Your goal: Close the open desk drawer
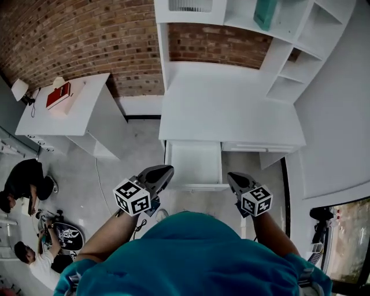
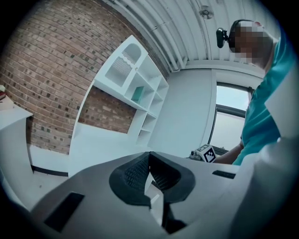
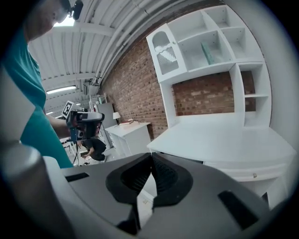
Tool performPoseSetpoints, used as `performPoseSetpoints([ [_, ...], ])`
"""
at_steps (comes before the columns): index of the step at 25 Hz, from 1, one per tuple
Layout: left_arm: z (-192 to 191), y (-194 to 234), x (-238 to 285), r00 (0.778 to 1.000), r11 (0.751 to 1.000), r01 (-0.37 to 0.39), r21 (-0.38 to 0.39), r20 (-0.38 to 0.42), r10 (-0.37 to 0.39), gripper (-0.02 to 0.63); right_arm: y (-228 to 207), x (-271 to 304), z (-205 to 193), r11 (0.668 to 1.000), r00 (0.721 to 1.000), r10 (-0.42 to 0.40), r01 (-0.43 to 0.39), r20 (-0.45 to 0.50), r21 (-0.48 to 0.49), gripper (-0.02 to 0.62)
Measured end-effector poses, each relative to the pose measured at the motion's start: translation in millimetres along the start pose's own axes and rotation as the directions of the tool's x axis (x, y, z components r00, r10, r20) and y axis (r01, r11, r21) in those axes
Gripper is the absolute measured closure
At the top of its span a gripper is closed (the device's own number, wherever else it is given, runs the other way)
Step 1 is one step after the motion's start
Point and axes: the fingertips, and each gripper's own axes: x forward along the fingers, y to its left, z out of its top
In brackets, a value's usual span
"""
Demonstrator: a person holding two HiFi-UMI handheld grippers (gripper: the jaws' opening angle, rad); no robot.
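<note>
The white desk [image 1: 231, 110] stands against the brick wall, and its left drawer [image 1: 196, 186] is pulled out toward me, with a bare white inside. My left gripper [image 1: 163, 172] is shut with nothing in it and hovers just left of the drawer's front left corner. My right gripper [image 1: 233, 178] is also shut with nothing in it, just right of the drawer front. Whether either one touches the drawer is unclear. In the left gripper view the closed jaws [image 2: 149, 158] point over the desk top [image 2: 103, 140]. The right gripper view has its closed jaws [image 3: 151, 158] below the desk top [image 3: 224, 140].
A closed drawer [image 1: 260, 147] sits to the right of the open one. A white hutch [image 1: 289, 52] with a teal object [image 1: 266, 13] tops the desk. A second white desk [image 1: 75, 110] carries a red book [image 1: 58, 95]. People [image 1: 23, 182] crouch on the floor at lower left.
</note>
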Motion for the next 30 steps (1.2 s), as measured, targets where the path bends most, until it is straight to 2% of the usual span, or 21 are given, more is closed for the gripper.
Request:
performPoseSetpoints([
  [7,-45,25,10,0.997,0.998,-0.028,-0.047,-0.076,0.024,0.594,-17,31,-66,0.999,0.994,-0.027,0.031,-0.109,0.04,0.574],
  [16,-115,40,22,0.983,0.994,-0.035,-0.107,-0.185,0.015,0.594,-5,66,-156,0.999,0.964,0.008,0.005,-0.265,0.052,0.574],
  [24,-161,50,22,0.968,0.989,-0.035,-0.14,-0.25,-0.002,0.594,-9,86,-225,0.992,0.933,-0.04,0.081,-0.358,0.101,0.574],
  [30,-181,55,17,0.962,0.988,-0.035,-0.149,-0.274,-0.007,0.594,-17,103,-244,0.985,0.927,-0.099,0.142,-0.361,0.094,0.572],
])
